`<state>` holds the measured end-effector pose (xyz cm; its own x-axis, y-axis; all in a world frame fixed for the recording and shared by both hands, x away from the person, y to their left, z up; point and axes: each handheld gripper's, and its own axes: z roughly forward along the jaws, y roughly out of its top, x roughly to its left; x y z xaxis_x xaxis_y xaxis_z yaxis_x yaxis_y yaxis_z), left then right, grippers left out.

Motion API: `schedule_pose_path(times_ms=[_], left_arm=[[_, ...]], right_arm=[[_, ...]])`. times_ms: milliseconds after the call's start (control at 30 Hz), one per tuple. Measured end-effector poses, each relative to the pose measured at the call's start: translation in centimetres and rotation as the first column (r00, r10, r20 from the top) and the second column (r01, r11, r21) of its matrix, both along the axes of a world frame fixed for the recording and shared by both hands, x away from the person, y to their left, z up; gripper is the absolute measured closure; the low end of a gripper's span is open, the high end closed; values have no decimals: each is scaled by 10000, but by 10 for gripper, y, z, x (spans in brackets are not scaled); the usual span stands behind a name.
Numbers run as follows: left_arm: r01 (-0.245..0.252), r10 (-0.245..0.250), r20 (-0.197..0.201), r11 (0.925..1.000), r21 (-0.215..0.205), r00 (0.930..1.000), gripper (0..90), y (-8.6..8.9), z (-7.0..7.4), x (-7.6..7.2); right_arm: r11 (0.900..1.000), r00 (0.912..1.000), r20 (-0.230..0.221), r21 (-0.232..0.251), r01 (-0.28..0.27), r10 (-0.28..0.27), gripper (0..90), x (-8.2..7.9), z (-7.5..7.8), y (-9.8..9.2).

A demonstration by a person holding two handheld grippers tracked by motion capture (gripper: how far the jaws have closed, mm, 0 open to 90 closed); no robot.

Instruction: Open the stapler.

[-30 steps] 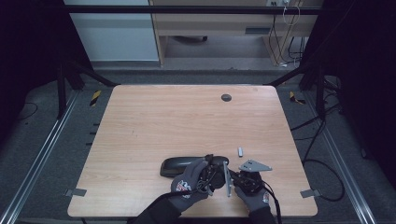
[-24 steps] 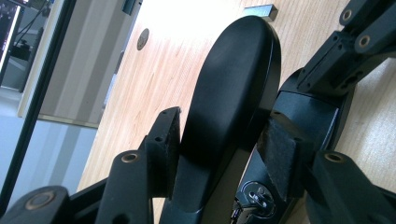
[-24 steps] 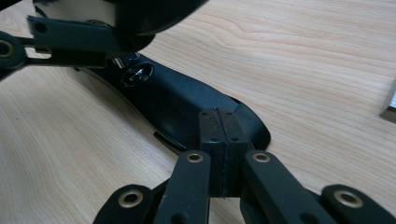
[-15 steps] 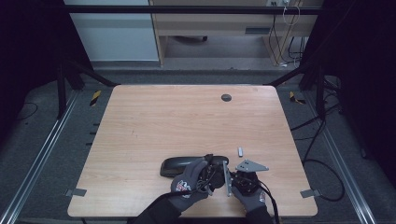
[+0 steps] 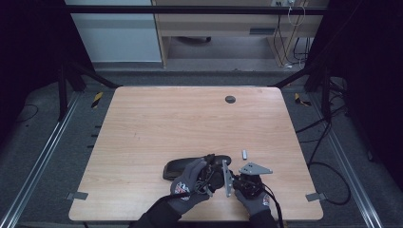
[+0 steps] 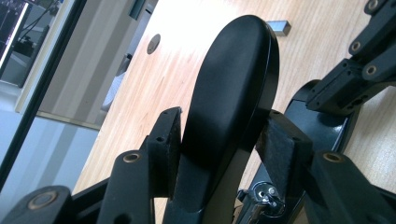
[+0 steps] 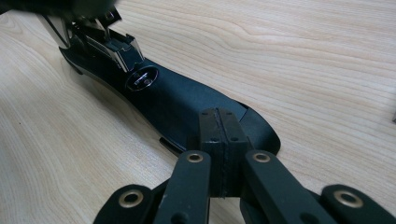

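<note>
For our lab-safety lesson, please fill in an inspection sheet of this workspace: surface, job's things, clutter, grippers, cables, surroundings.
Surface: wooden table, round dark grommet near the far edge.
Job's things: black stapler, its upper arm lifted off the base.
Clutter: small grey block beside the hands.
Grippers: left gripper clamps the stapler's upper arm; right gripper shut, pressing on the stapler's base.
Cables: loops on the floor at right.
Surroundings: dark frame rails, a cabinet beyond the table.

lab: framed rig (image 5: 57, 142), cables (image 5: 328, 142)
</note>
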<state>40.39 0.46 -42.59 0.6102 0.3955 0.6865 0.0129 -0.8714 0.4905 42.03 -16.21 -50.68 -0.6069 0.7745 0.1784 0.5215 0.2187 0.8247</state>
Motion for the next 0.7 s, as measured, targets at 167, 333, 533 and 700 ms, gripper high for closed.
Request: schedule_pose_path(times_ms=[167, 333, 533, 700], left_arm=[[-43, 45, 46, 9991, -426, 10000, 517, 7, 8, 0], [-137, 138, 1, 9976, -682, 9999, 524, 14, 15, 0], [-286, 325, 286, 9916, -1259, 9991, 538, 27, 29, -2], [-387, 458, 463, 9889, -1437, 9979, 567, 35, 35, -5]], right_arm=[[10000, 10000, 26, -97, 25, -24, 900, -1, 0, 1], [9999, 10000, 14, -101, -2, 2, 900, 0, 0, 0], [10000, 10000, -1, -34, -15, 15, 900, 0, 0, 0], [9999, 10000, -58, 111, 60, -60, 900, 0, 0, 1]])
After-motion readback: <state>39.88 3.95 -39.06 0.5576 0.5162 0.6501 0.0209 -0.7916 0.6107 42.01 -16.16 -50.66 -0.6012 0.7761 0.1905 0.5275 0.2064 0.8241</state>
